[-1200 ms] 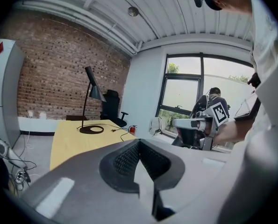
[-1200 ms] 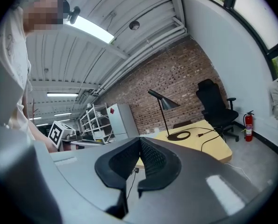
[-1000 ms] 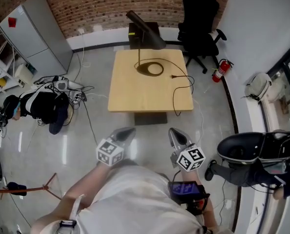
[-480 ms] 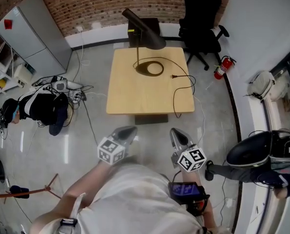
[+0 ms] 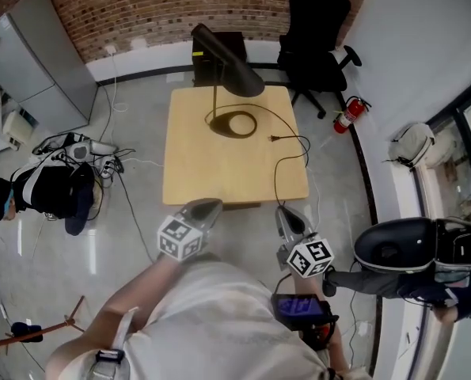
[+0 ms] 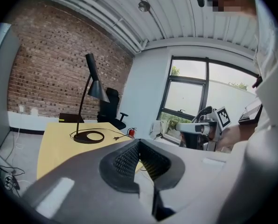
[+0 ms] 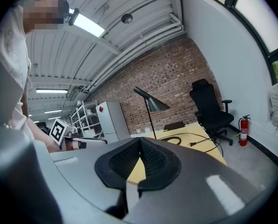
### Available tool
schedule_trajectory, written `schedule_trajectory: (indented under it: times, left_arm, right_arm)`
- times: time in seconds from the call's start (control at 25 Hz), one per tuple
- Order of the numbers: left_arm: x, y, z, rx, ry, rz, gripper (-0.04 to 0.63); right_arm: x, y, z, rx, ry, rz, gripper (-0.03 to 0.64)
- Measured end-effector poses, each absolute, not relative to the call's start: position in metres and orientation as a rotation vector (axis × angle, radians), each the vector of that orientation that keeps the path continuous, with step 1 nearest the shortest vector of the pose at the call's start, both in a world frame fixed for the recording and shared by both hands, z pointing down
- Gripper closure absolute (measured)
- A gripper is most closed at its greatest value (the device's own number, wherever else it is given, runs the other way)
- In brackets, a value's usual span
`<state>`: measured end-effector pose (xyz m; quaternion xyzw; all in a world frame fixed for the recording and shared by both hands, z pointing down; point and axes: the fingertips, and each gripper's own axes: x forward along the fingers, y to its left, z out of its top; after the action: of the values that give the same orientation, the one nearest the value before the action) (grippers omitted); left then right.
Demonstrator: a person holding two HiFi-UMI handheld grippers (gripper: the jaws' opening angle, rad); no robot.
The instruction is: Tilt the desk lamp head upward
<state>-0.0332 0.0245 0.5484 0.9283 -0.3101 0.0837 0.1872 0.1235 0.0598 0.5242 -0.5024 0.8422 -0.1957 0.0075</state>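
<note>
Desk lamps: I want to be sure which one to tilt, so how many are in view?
1. The desk lamp stands at the far end of the wooden table. No other shows in any view, though the person's body hides some floor.

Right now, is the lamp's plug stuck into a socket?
No, the plug lies loose on top of the wooden table, joined to nothing.

The desk lamp (image 5: 221,63) stood at the far end of the bench (image 5: 219,169), its cord (image 5: 286,145) trailing rightward. Behind the bench's right corner stood an office chair (image 5: 318,34), a fire extinguisher (image 5: 343,115) beside it (on the floor). The left hand-held gripper (image 5: 206,207) and the right hand-held gripper (image 5: 287,214) hung before the near edge.
</note>
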Motion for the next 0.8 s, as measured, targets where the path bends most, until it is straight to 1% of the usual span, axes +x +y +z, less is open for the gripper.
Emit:
schedule_trajectory:
  times: [0.24, 0.52, 0.8]
  left_arm:
    - [-0.042, -0.017, 0.552, 2.616, -0.836, 0.215, 0.595]
    - [-0.076, -0.064, 0.552, 2.622, -0.827, 0.224, 0.594]
    - [-0.098, -0.094, 0.551, 2.618, -0.851, 0.191, 0.595]
  right_arm:
    - [0.114, 0.022, 0.524, -1.62, 2.625, -0.61, 0.606]
    - [0.083, -0.028, 0.522, -1.653, 2.625, -0.602, 0.606]
    - [0.071, -0.053, 0.525, -1.687, 2.642, -0.613, 0.606]
